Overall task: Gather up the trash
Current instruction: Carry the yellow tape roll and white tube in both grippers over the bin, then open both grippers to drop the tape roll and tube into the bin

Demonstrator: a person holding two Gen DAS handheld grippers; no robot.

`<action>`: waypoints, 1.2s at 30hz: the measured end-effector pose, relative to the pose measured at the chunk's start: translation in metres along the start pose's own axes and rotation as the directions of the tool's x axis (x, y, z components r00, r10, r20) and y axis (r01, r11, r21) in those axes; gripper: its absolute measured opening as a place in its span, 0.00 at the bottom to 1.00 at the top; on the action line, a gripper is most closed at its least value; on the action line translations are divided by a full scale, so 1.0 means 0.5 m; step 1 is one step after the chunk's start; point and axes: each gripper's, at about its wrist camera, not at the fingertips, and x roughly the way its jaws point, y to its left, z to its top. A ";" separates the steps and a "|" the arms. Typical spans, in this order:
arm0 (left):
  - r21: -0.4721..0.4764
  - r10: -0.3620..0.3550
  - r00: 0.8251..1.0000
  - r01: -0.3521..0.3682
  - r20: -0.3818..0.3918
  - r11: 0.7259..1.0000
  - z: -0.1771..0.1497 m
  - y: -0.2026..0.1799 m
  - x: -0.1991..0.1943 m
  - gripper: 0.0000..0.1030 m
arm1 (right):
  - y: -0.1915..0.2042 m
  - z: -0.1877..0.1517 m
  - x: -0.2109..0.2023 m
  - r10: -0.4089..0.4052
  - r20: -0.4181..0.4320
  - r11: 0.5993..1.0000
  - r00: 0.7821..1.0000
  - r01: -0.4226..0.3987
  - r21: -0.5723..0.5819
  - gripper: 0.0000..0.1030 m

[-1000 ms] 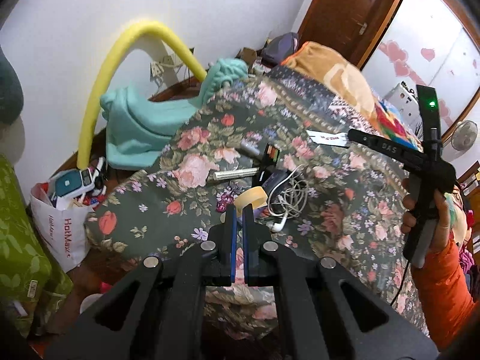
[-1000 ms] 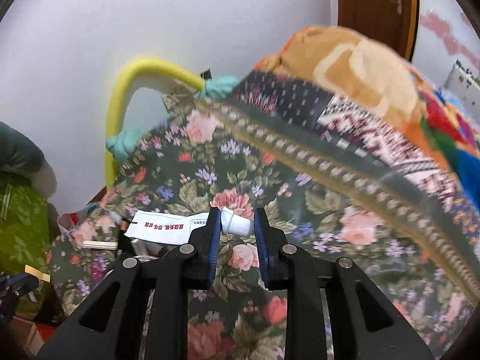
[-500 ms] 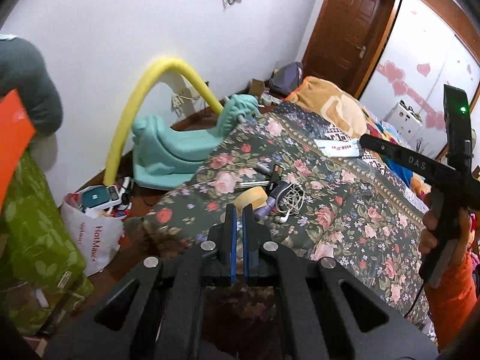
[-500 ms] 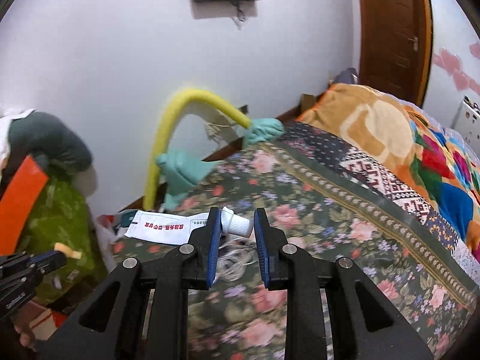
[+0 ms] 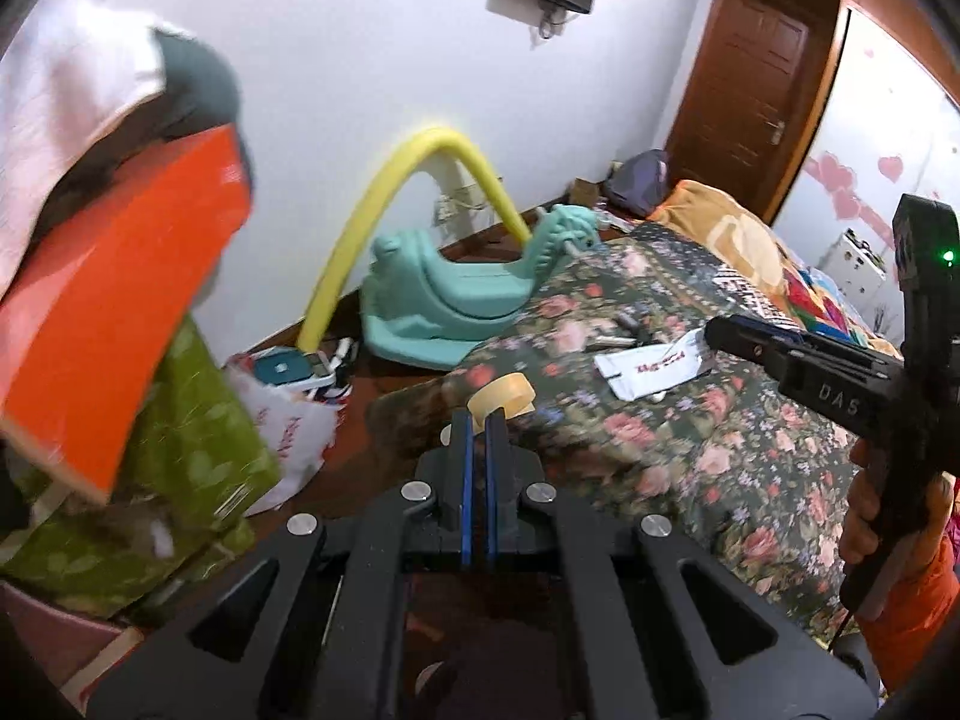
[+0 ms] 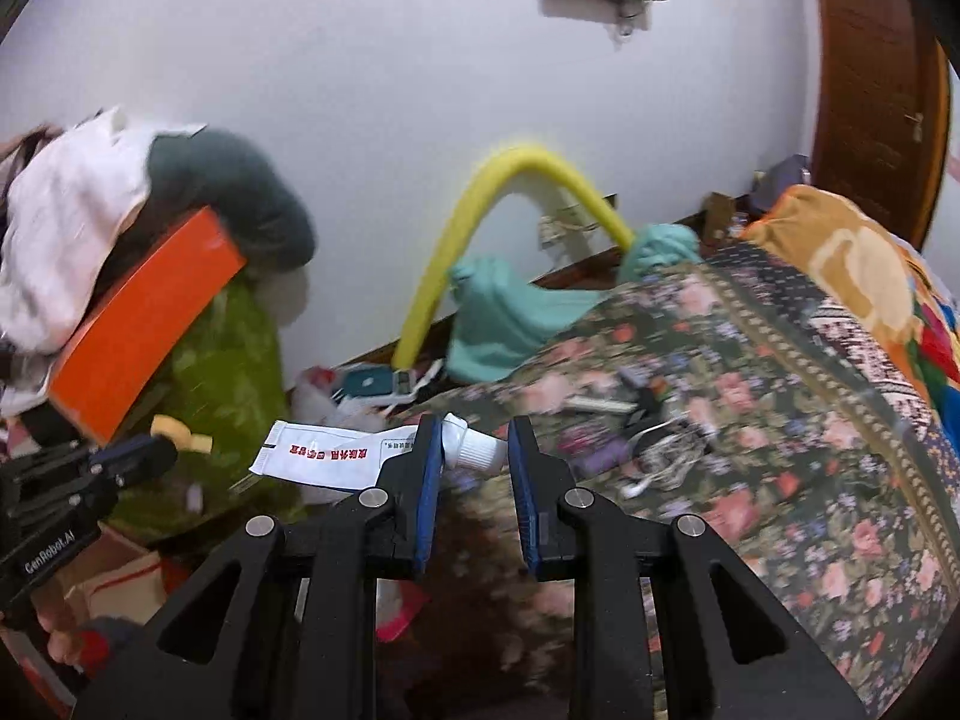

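While the flattened white tube with red lettering and a ribbed white cap (image 6: 336,459) hangs in the air above the foot of the bed, your right gripper (image 6: 471,468) has it pinched at the neck, just behind the cap; its blue-padded jaws stand only a little apart, and the crumpled body of the tube sticks out to the left. In the left wrist view the same tube (image 5: 651,367) shows at the tip of that gripper (image 5: 717,333), over the dark floral bedspread (image 5: 690,450).

Your left gripper (image 5: 477,420) has its blue pads pressed together with nothing between them. Just past its tips a roll of beige tape (image 5: 504,399) lies at the edge of the bedspread. Farther up the bedspread lie a tangle of white earphone cable (image 6: 663,462) and some small dark items, too blurred to tell.

Beyond the bed a teal plastic rocking toy (image 5: 456,294) stands on the floor beside a bent yellow foam tube (image 5: 384,210) against the white wall. To the left an orange box (image 5: 114,306) leans on green leaf-patterned fabric (image 5: 192,438), and a white plastic bag (image 5: 288,426) sits on the floor near it.
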 end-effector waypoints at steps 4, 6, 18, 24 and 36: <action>-0.038 0.036 0.999 -0.036 -0.014 0.999 -0.042 0.067 -0.029 0.02 | 0.073 -0.020 0.021 0.030 -0.033 0.999 0.999 -0.032 -0.039 0.20; -0.062 0.045 0.999 -0.046 -0.025 0.997 -0.060 0.099 -0.036 0.02 | 0.113 -0.032 0.037 0.042 -0.056 0.997 0.998 -0.046 -0.065 0.20; -0.210 0.093 0.984 -0.125 -0.153 0.970 -0.181 0.297 -0.005 0.02 | 0.300 -0.128 0.184 0.051 -0.257 0.975 0.965 -0.104 -0.198 0.20; -0.247 0.097 0.961 -0.163 -0.258 0.955 -0.245 0.359 0.061 0.02 | 0.366 -0.178 0.287 0.020 -0.377 0.959 0.926 -0.124 -0.256 0.20; -0.274 0.079 0.898 -0.214 -0.432 0.938 -0.325 0.426 0.208 0.02 | 0.434 -0.231 0.470 0.014 -0.584 0.938 0.812 -0.213 -0.272 0.20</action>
